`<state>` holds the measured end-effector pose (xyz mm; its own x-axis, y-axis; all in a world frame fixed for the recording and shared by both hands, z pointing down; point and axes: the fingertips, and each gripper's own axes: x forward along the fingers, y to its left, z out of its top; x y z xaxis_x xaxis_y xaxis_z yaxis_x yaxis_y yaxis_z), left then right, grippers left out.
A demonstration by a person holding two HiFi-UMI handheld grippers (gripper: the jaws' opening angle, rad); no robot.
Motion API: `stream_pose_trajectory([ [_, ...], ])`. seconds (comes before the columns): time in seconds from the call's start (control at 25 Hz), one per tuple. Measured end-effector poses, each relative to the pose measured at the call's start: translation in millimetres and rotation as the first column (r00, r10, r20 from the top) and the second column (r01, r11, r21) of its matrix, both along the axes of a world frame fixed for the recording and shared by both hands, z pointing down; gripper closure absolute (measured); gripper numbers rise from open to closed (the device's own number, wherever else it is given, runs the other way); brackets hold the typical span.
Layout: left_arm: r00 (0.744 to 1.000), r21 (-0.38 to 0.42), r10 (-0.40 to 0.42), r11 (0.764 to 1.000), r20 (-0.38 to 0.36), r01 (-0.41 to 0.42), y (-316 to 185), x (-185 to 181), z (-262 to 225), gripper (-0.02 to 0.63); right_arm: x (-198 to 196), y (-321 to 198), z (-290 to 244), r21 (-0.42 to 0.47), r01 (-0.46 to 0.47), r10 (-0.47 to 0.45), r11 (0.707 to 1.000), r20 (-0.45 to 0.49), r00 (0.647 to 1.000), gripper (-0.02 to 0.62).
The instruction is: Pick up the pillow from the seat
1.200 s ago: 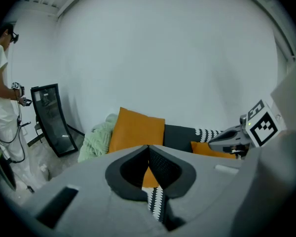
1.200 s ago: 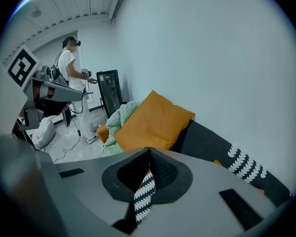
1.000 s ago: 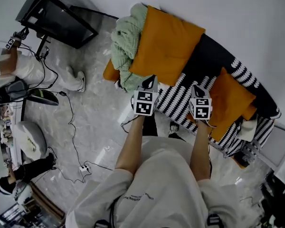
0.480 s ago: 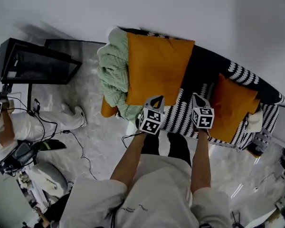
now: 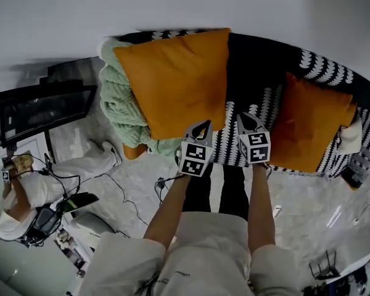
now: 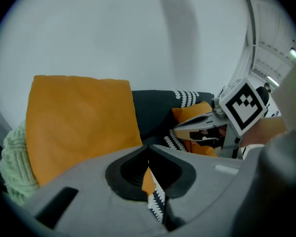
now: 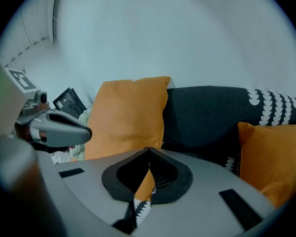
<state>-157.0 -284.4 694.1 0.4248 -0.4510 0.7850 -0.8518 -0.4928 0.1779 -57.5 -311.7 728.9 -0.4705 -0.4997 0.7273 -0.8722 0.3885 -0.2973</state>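
A large orange pillow (image 5: 172,82) leans on the back of the black-and-white patterned sofa (image 5: 259,73), towards its left end. A smaller orange pillow (image 5: 308,122) stands on the seat at the right. My left gripper (image 5: 202,126) hovers at the big pillow's lower right corner, short of the seat's front edge. Just right of it, my right gripper (image 5: 243,117) points at the dark gap between the pillows. Both are shut and hold nothing. The left gripper view has the big pillow (image 6: 79,122) ahead on the left. The right gripper view shows both pillows (image 7: 128,117) (image 7: 271,152).
A green knitted blanket (image 5: 120,103) is piled at the sofa's left end, behind the big pillow. A black screen on a stand (image 5: 43,110) sits on the floor to the left, with cables (image 5: 129,196) trailing. A person in white (image 5: 31,187) is at far left.
The head view has swung towards the sofa, which now fills the upper frame. Both grippers have come closer to the seat's front edge, side by side, and stay shut.
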Motion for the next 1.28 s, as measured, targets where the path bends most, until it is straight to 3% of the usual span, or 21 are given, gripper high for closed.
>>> stream_pose_trajectory([
  [0.24, 0.999, -0.043, 0.024, 0.999, 0.031, -0.023, -16, 26, 43, 0.595, 15, -18, 30, 0.001, -0.047, 0.046, 0.999, 0.128, 0.991, 0.588],
  [0.48, 0.996, -0.061, 0.035, 0.998, 0.078, -0.031, -29, 25, 60, 0.595, 24, -46, 52, -0.008, -0.125, 0.123, 0.992, 0.238, 0.963, 0.588],
  [0.68, 0.995, -0.107, 0.026, 0.994, 0.097, -0.016, -21, 39, 93, 0.595, 17, -63, 92, -0.105, -0.082, 0.111, 0.991, 0.316, 0.942, 0.588],
  [0.8, 0.995, -0.135, -0.007, 0.991, 0.102, 0.020, -19, 51, 109, 0.597, 8, -66, 104, -0.103, 0.021, 0.021, 0.994, 0.394, 0.919, 0.579],
  [0.84, 0.994, -0.142, -0.012, 0.990, 0.107, 0.027, -19, 53, 114, 0.595, 4, -66, 107, -0.092, 0.061, -0.017, 0.994, 0.418, 0.908, 0.548],
  [0.96, 0.992, -0.155, -0.026, 0.987, 0.127, 0.046, -18, 50, 125, 0.595, -6, -68, 116, -0.075, 0.114, -0.056, 0.991, 0.535, 0.843, 0.464],
  [1.12, 0.990, -0.153, -0.069, 0.984, 0.124, 0.088, -14, 43, 134, 0.597, -9, -70, 117, -0.087, 0.102, -0.011, 0.991, 0.703, 0.711, 0.400],
  [1.28, 0.986, -0.144, -0.090, 0.983, 0.141, 0.110, -14, 40, 145, 0.597, -20, -69, 128, -0.061, 0.169, -0.064, 0.984, 0.759, 0.648, 0.337],
])
